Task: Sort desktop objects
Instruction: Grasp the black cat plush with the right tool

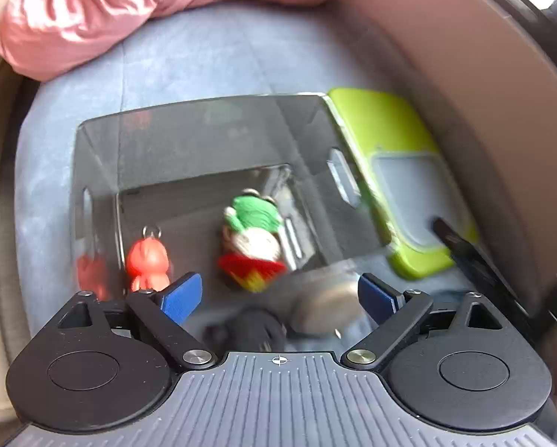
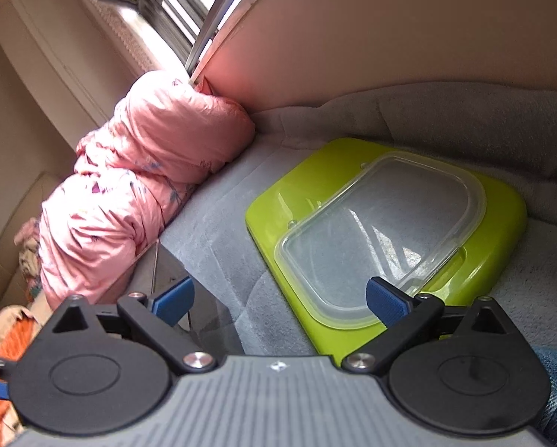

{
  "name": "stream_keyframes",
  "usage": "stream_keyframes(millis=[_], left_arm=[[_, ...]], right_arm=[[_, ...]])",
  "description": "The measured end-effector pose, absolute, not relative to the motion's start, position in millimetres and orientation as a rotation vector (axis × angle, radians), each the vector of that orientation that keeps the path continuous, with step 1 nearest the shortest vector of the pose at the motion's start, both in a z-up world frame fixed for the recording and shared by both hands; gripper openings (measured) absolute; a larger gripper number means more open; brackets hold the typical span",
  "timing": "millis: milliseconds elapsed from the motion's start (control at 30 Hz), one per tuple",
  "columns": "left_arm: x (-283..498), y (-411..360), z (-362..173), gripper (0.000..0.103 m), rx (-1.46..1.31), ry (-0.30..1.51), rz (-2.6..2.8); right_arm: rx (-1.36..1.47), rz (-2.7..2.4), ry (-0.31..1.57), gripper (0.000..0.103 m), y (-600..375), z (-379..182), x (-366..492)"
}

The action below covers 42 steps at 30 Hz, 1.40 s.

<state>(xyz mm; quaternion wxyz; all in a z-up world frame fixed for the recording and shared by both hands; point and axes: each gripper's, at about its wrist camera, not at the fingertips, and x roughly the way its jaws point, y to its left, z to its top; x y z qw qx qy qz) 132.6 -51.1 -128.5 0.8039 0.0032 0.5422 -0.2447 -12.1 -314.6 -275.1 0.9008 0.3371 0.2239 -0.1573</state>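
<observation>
I can read no text, label, brand or number on anything before me; the only sign is a small white crosshair mark (image 1: 278,360) printed on my left housing, with a like diamond-shaped mark (image 2: 277,365) on my right housing.

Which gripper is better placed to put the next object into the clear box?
Left gripper, probably. It is open over the clear box holding two toys, with dark objects just below its jaws. The right gripper faces the green lid instead.
</observation>
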Motion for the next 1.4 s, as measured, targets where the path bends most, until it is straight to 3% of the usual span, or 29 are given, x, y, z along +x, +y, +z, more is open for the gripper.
stream_keyframes(millis=[300,433,533,633,733,933,1133,1200,1400], left_arm=[[38.4,16.2,-111.0,0.1,-0.093,1.165,-0.666],[0.4,31.6,-114.7,0.103,-0.119,1.162,-0.724],[-11.2,28.7,-122.9,0.103,-0.077,1.169,-0.739],[-19.9,22.8,-120.5,0.103,-0.029,1.155,-0.766],[-24.1,24.0,-119.0,0.103,-0.011,1.14,-0.761],[-27.8,27.4,-119.9,0.103,-0.017,1.145,-0.76],[-31.1,24.5,-119.4,0.103,-0.009,1.146,-0.76],[-32.2,23.3,-119.3,0.103,-0.006,1.147,-0.761],[-34.9,20.4,-115.7,0.103,-0.005,1.156,-0.755]], right_arm=[[0.19,-0.102,0.543,0.098,-215.1,-216.0,-19.6],[0.044,0.069,0.671,0.098,-158.4,-196.5,-25.6],[0.15,0.089,0.797,0.098,-144.4,-194.8,-21.7],[0.436,0.058,1.018,0.096,-151.4,-222.5,-2.2],[0.701,0.057,1.201,0.084,-154.8,-267.6,11.0],[0.35,0.001,1.166,0.083,-114.4,-294.6,26.4],[0.348,0.007,1.154,0.082,-113.4,-307.7,46.2],[0.324,0.012,1.158,0.072,-110.9,-308.3,50.6],[0.355,0.024,1.171,0.07,-115.3,-308.1,52.6]])
